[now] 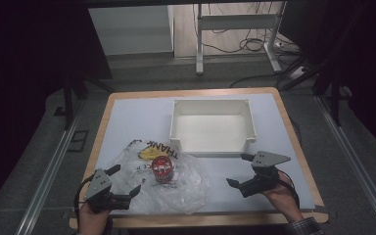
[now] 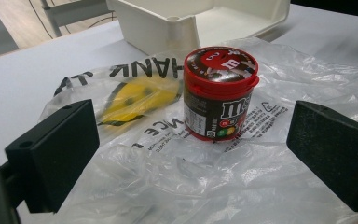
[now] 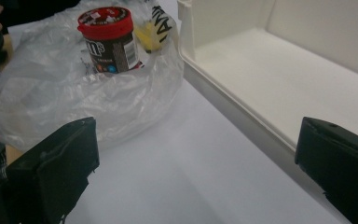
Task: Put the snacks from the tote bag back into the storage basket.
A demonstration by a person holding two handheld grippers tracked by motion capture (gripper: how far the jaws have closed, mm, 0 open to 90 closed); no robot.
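Observation:
A small brown candy tub with a red lid (image 1: 161, 169) (image 2: 219, 93) (image 3: 108, 39) stands upright on a flattened clear plastic bag (image 1: 161, 181) (image 2: 177, 172) (image 3: 74, 93) printed with black letters and a yellow face. My left gripper (image 1: 125, 181) (image 2: 191, 158) is open at the bag's near left, jaws spread wide with the tub a short way ahead. Right of the bag, my right gripper (image 1: 240, 171) (image 3: 191, 172) is open over bare table, nothing between its jaws. An empty white bin (image 1: 212, 126) (image 2: 168, 23) (image 3: 279, 79) sits just beyond.
The white tabletop (image 1: 127, 117) has a wooden border. Beyond the far edge stand metal table legs (image 1: 199, 44) and loose cables (image 1: 254, 44) on the floor. A person's hands hold both grippers at the near edge.

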